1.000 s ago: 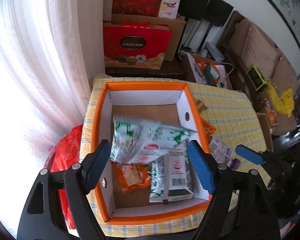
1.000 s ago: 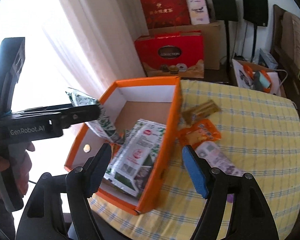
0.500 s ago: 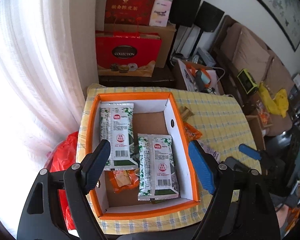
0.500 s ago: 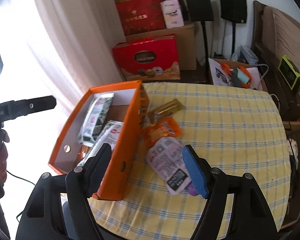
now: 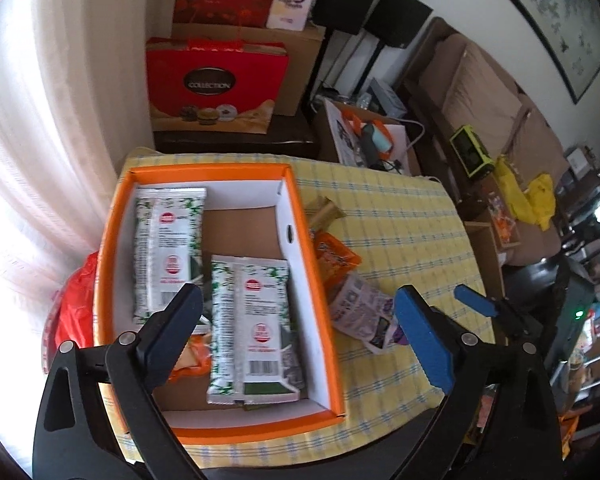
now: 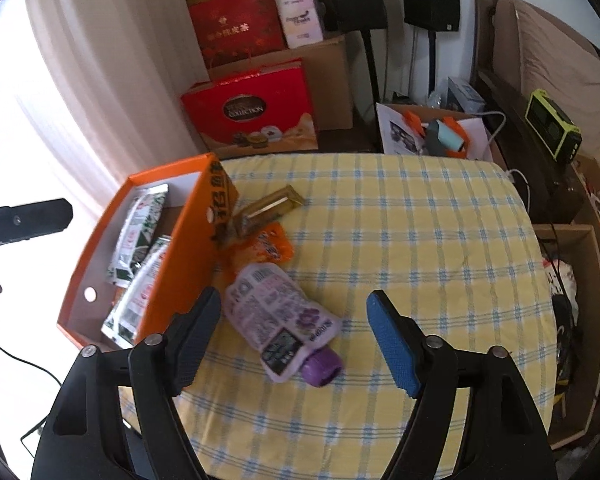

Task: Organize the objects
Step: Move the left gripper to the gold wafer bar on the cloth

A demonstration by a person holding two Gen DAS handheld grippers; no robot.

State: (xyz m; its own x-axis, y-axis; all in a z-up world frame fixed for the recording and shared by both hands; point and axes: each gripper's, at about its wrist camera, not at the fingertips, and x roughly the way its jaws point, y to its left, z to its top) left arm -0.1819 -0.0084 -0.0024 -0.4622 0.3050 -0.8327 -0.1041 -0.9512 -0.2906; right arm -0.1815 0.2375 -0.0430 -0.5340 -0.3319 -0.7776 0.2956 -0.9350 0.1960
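The left gripper (image 5: pixel 300 332), jaws just spread wide and empty, hangs over the orange cardboard box (image 5: pixel 320 312) holding two green-and-white snack packets (image 5: pixel 256 320); the right gripper (image 6: pixel 294 344), jaws just widened and empty, straddles the purple-capped lilac drink pouch (image 6: pixel 280 320) on the yellow checked tablecloth (image 6: pixel 420 240)

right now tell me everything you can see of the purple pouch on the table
The purple pouch is a soft, pale lilac squeeze pack with dense print, a dark code panel and a fat purple screw cap. It lies flat on the yellow checked tablecloth, cap toward the camera, beside the orange box. Its far end meets an orange packet. Nothing grips it.
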